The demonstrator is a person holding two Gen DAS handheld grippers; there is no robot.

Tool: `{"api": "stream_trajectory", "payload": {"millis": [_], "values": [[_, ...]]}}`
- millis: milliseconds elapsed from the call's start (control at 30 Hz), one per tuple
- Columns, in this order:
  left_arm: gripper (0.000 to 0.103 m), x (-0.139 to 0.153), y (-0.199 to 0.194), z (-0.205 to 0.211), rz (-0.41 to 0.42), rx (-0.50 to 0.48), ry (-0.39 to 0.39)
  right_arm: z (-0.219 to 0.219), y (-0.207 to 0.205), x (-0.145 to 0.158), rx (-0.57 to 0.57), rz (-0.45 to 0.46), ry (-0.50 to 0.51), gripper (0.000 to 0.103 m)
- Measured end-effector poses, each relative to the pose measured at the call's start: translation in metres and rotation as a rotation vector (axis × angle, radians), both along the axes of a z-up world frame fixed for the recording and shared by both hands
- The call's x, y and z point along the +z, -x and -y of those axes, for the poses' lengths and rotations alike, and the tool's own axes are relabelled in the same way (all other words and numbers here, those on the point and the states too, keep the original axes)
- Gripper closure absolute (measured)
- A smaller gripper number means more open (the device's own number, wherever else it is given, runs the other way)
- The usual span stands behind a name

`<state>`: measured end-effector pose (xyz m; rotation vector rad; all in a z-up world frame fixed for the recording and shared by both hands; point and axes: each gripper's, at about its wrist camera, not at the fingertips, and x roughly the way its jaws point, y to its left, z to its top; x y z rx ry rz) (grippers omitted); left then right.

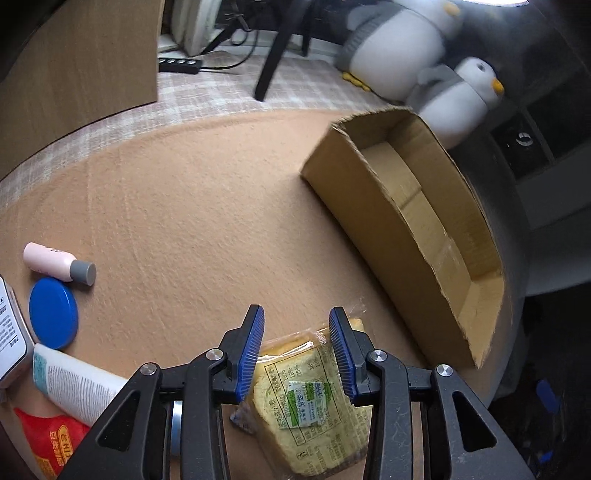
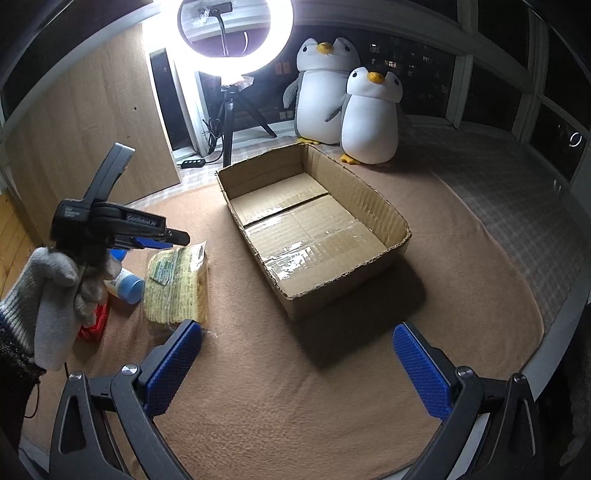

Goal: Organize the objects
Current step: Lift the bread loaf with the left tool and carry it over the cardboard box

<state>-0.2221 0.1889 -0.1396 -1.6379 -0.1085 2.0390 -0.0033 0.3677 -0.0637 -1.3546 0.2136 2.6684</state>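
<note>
A clear packet of yellow cake slices (image 1: 314,410) lies on the tan blanket; it also shows in the right wrist view (image 2: 177,284). My left gripper (image 1: 297,354) hovers above it, jaws open on either side of the packet, not touching it; from the right wrist view the left gripper (image 2: 162,240) sits over the packet's far end. An empty open cardboard box (image 1: 417,221) stands to the right; it also shows in the right wrist view (image 2: 310,221). My right gripper (image 2: 297,363) is wide open and empty, in front of the box.
A pink bottle with grey cap (image 1: 59,263), a blue lid (image 1: 53,318), a white tube (image 1: 79,384), a red packet (image 1: 51,443) and a white box (image 1: 9,332) lie at the left. Two plush penguins (image 2: 351,107), a ring light (image 2: 234,33) on a tripod and a wooden panel (image 1: 81,62) stand behind.
</note>
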Motion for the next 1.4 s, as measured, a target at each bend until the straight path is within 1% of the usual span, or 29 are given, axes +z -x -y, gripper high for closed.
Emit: {"api": "stream_trajectory", "payload": {"millis": [100,167,300,400,500,533,567,600,633,667,767,833,933,1133,1300,1400], "values": [[0.063,0.004,-0.018,-0.002,-0.031,-0.068,0.027,-0.001,0.003,-0.003,0.001,0.007,0.011,0.0],[0.064,0.004,-0.032,-0.002,-0.043,-0.091,0.036,0.0,0.006,-0.005,0.012,0.013,0.026,0.0],[0.064,-0.005,-0.062,-0.006,-0.011,-0.144,0.023,0.005,0.012,-0.012,0.046,0.031,0.056,0.0],[0.064,-0.009,-0.08,-0.006,-0.029,-0.152,0.021,0.009,0.018,-0.021,0.084,0.053,0.093,0.0],[0.062,-0.004,-0.092,0.007,-0.035,-0.105,-0.012,0.015,0.024,-0.03,0.135,0.087,0.121,0.0],[0.057,-0.001,-0.098,0.014,-0.042,-0.089,-0.024,0.016,0.026,-0.033,0.149,0.097,0.128,0.0],[0.046,0.001,-0.103,0.021,-0.052,-0.07,-0.03,0.017,0.028,-0.035,0.164,0.104,0.139,0.0],[0.04,0.004,-0.109,0.03,-0.064,-0.046,-0.039,0.018,0.031,-0.037,0.181,0.113,0.153,0.0],[0.028,0.006,-0.117,0.038,-0.071,-0.023,-0.05,0.02,0.034,-0.039,0.205,0.125,0.169,0.0],[0.021,0.007,-0.124,0.046,-0.074,0.0,-0.064,0.022,0.037,-0.041,0.233,0.138,0.182,0.0],[0.02,0.005,-0.151,0.063,-0.055,0.03,-0.098,0.035,0.048,-0.042,0.315,0.158,0.175,0.0],[0.02,0.001,-0.16,0.069,-0.039,0.051,-0.115,0.045,0.056,-0.042,0.37,0.168,0.15,0.0],[0.02,-0.007,-0.169,0.07,-0.019,0.075,-0.138,0.056,0.071,-0.048,0.436,0.202,0.143,0.0],[0.02,-0.016,-0.177,0.06,-0.022,0.092,-0.142,0.073,0.096,-0.067,0.496,0.283,0.138,0.0],[0.02,-0.029,-0.174,0.055,0.014,0.123,-0.161,0.079,0.105,-0.081,0.518,0.339,0.126,0.0],[0.02,-0.033,-0.173,0.054,0.023,0.133,-0.167,0.079,0.106,-0.089,0.528,0.37,0.154,0.0]]}}
